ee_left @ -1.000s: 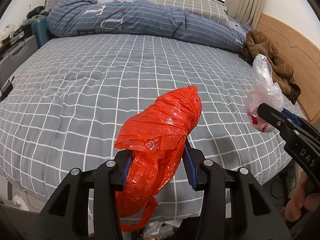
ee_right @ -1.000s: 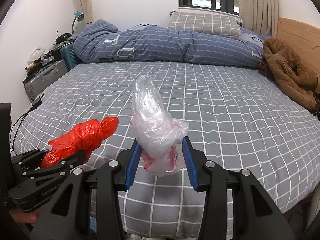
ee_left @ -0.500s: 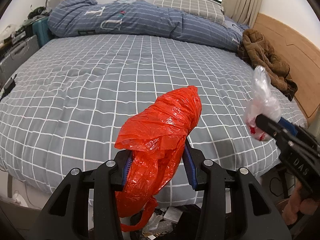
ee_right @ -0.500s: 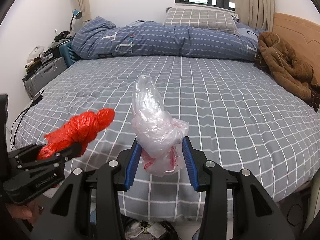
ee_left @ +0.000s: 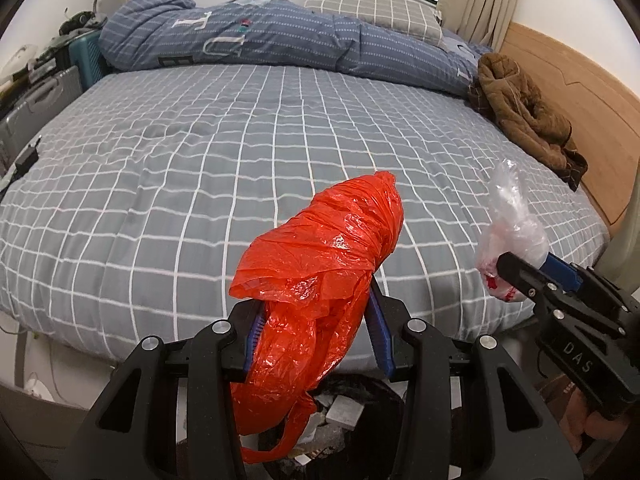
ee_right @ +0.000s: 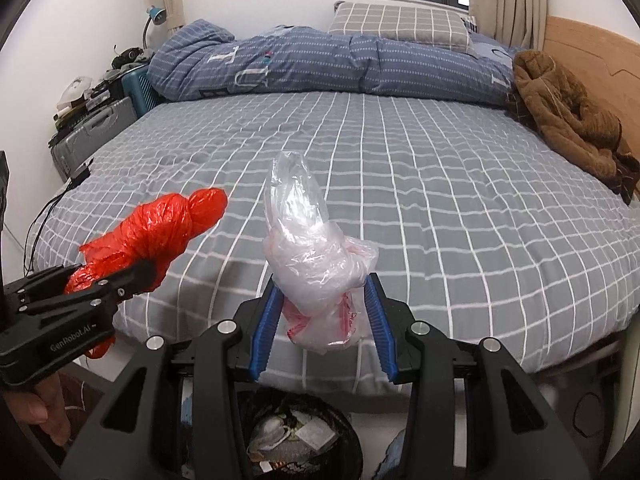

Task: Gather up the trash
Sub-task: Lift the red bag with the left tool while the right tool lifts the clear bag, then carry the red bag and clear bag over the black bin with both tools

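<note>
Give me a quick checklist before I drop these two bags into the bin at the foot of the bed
1. Left gripper clamped on the red bag: ok.
2. Right gripper clamped on the clear bag: ok.
3. Bin below the right gripper: ok, its open mouth shows under the fingers.
4. Bin below the left gripper: ok, though the red bag's loose tail hides part of it.
5. Room left in the bin: cannot tell; paper scraps already lie inside.
6. Bags apart from the bed: ok, both are held past its edge.
</note>
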`<state>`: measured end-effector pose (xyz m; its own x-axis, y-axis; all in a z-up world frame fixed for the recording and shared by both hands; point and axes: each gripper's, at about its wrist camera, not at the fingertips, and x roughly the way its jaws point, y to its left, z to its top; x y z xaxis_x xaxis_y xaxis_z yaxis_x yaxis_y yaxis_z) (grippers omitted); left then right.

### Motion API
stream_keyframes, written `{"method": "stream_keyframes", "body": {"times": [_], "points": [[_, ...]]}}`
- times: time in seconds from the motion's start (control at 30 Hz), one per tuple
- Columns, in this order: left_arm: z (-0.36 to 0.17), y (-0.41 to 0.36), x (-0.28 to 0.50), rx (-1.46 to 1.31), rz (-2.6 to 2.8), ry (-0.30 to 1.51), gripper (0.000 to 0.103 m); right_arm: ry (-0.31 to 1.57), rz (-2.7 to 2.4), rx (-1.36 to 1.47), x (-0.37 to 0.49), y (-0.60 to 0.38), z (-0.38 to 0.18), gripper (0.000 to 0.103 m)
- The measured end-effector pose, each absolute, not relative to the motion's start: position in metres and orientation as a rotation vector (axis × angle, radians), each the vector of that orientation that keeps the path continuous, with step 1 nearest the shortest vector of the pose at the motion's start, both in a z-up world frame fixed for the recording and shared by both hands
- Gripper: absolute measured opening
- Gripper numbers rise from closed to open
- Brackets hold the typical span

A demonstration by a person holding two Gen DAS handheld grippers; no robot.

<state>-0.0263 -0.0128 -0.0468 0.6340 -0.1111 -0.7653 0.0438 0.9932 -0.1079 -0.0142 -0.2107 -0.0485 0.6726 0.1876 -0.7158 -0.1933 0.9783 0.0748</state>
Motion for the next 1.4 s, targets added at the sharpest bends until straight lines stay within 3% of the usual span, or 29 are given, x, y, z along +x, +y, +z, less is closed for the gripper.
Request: {"method": "stream_keyframes", "body": {"times": [1.4], "points": [[-0.144, 0.014, -0.132, -0.131, -0.016, 1.15, 0.042, 1.131, 0.237, -0.02, -0.102, -0.196, -0.143, 0.041]]}}
